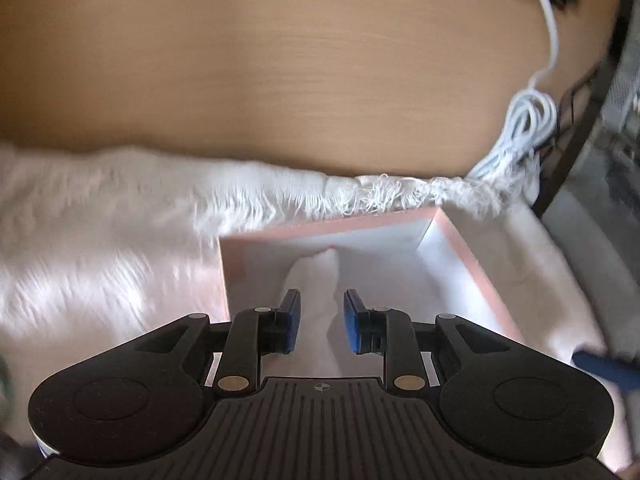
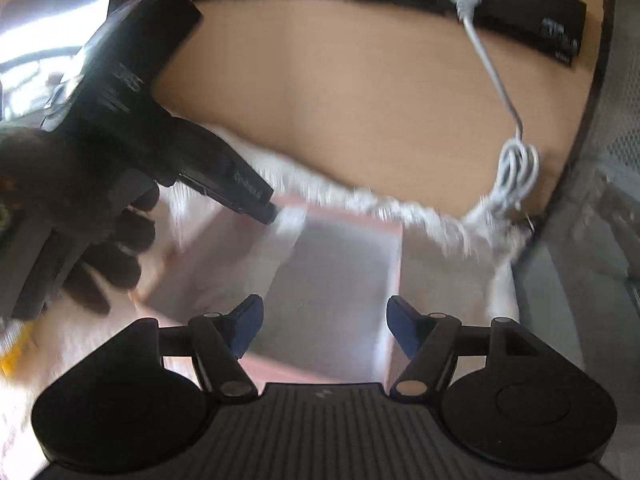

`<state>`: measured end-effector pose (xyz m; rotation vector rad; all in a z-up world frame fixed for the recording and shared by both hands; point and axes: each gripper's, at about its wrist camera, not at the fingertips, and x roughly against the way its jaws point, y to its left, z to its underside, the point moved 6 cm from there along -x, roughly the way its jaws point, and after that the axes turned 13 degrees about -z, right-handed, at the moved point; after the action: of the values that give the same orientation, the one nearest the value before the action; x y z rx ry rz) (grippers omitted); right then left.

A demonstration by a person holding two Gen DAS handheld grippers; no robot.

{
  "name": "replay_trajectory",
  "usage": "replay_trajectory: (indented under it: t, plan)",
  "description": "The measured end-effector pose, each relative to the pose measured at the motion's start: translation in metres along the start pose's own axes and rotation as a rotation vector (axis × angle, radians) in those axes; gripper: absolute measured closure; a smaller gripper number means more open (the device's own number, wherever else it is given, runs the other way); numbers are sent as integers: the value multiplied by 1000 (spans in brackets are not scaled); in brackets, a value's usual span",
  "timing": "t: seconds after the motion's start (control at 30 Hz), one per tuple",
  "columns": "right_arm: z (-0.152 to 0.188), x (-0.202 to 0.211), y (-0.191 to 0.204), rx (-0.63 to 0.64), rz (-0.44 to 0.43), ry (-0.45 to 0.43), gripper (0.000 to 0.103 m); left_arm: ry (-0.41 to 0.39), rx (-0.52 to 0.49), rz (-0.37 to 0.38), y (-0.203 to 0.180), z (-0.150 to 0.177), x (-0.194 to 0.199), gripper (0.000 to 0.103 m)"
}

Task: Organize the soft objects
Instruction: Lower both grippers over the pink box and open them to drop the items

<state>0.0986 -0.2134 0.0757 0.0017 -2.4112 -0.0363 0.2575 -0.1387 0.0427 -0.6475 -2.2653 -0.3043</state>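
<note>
A pink-rimmed box (image 1: pixel 460 240) with a white inside lies on a white fringed cloth (image 1: pixel 100 240). In the left wrist view my left gripper (image 1: pixel 322 320) hangs over the box, its blue pads parted around a white soft piece (image 1: pixel 316 280) that reaches down into the box. In the right wrist view the left gripper (image 2: pixel 276 214) holds that white piece (image 2: pixel 292 220) at its tip over the box (image 2: pixel 394 252). My right gripper (image 2: pixel 324 330) is open and empty above the box's near side.
The cloth lies on a tan wooden table (image 1: pixel 280 60). A coiled white cable (image 1: pixel 528 120) lies at the cloth's far right corner, plugged into a black power strip (image 2: pixel 520 20) at the table's back. The table's right edge drops to a grey floor (image 2: pixel 580 280).
</note>
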Motion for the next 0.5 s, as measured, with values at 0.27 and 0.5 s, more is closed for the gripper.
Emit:
replay_trajectory:
  t: [0.27, 0.5]
  plan:
    - [29, 4, 5, -27, -22, 2, 20, -269, 299, 166, 46, 0, 68, 77]
    - [36, 4, 25, -38, -92, 4, 18, -222, 398, 76, 78, 58, 108, 77]
